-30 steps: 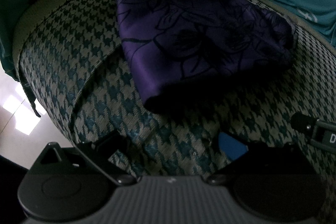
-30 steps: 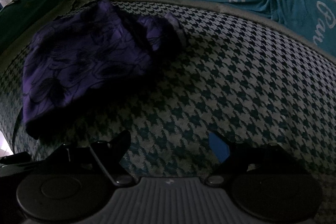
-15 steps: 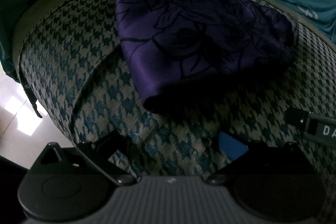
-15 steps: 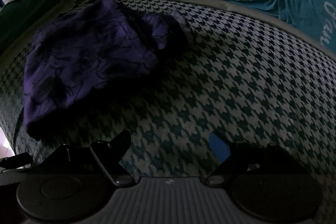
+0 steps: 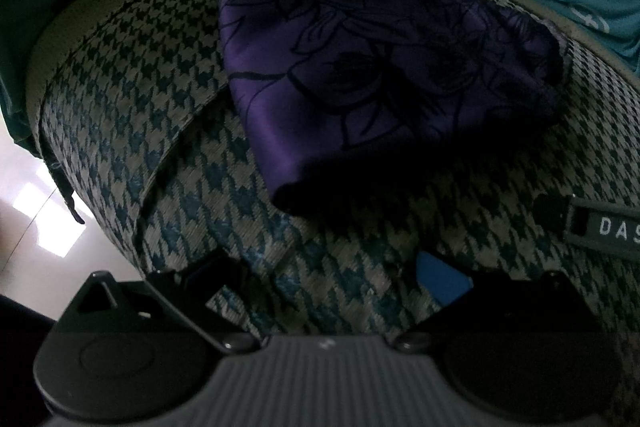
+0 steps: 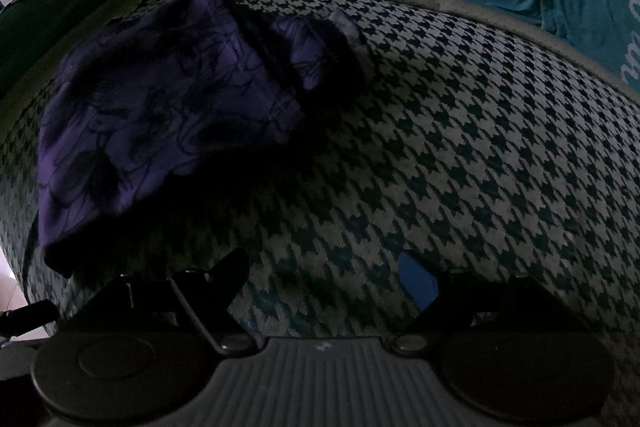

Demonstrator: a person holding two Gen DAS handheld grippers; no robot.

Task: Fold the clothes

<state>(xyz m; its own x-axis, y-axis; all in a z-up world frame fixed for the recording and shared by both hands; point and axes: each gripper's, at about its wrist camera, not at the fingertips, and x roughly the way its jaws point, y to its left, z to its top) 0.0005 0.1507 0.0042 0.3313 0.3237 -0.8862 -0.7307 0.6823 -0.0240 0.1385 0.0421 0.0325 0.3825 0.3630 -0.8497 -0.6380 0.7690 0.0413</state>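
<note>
Each hand-held gripper has a ribbed grey body flanked by two round black discs. The left hand-held gripper and right hand-held gripper have black fingers, one bearing a blue pad. Small round screws sit at the finger pivots.

Readable only: white capitals "DAS", cut off by the frame edge, on a grey bar-shaped gripper part at 3 o'clock in the left wrist view. White script on the teal printed fabric, at 2 o'clock in the right wrist view, too cropped to read.
</note>
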